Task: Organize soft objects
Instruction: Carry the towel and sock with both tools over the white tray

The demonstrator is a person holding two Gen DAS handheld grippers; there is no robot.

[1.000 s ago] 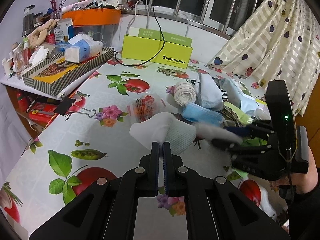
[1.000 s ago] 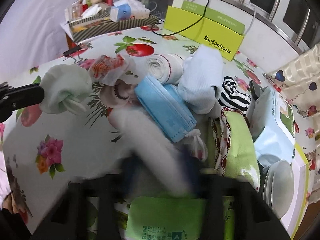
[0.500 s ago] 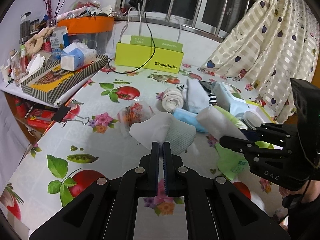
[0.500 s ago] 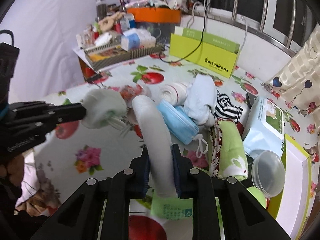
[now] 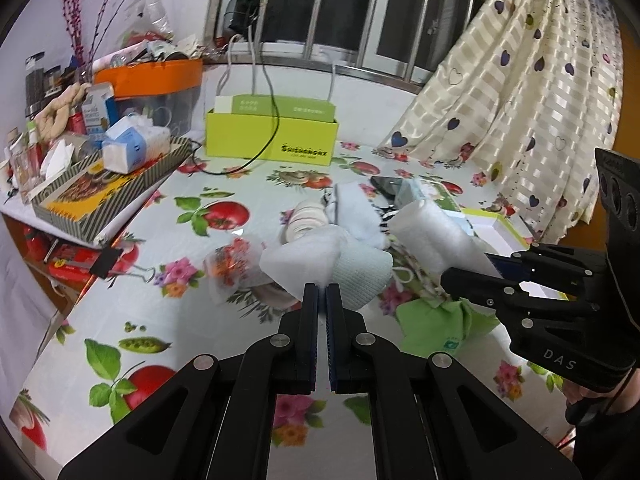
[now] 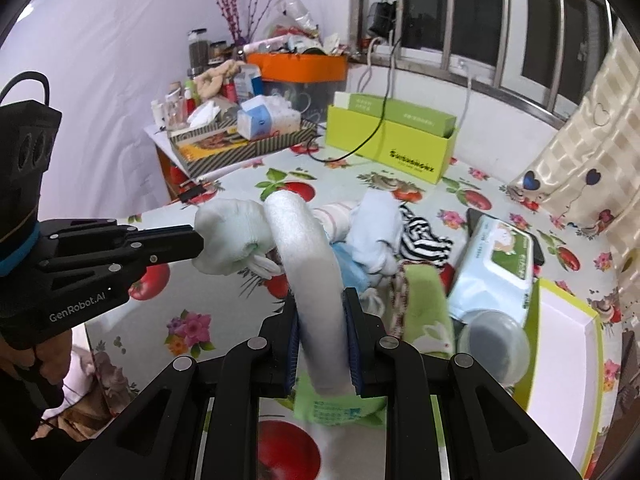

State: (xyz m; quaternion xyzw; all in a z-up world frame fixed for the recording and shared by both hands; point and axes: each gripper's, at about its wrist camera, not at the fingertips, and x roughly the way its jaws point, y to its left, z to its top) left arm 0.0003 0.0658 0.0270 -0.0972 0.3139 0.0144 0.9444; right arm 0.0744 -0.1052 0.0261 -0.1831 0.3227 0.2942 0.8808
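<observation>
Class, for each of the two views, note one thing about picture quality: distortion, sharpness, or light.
Left wrist view: fisheye bends the window bars and darkens the corners; the held white cloth looks slightly soft at its edges. Right wrist view: the same bowing curves the curtain; the white foam roll in the tongs is sharp; the panes are dark, so the light seems indoor.

2 tools (image 5: 322, 292) (image 6: 320, 320), 1 wipes pack (image 6: 496, 268), approx. 6 soft items (image 6: 376, 228).
</observation>
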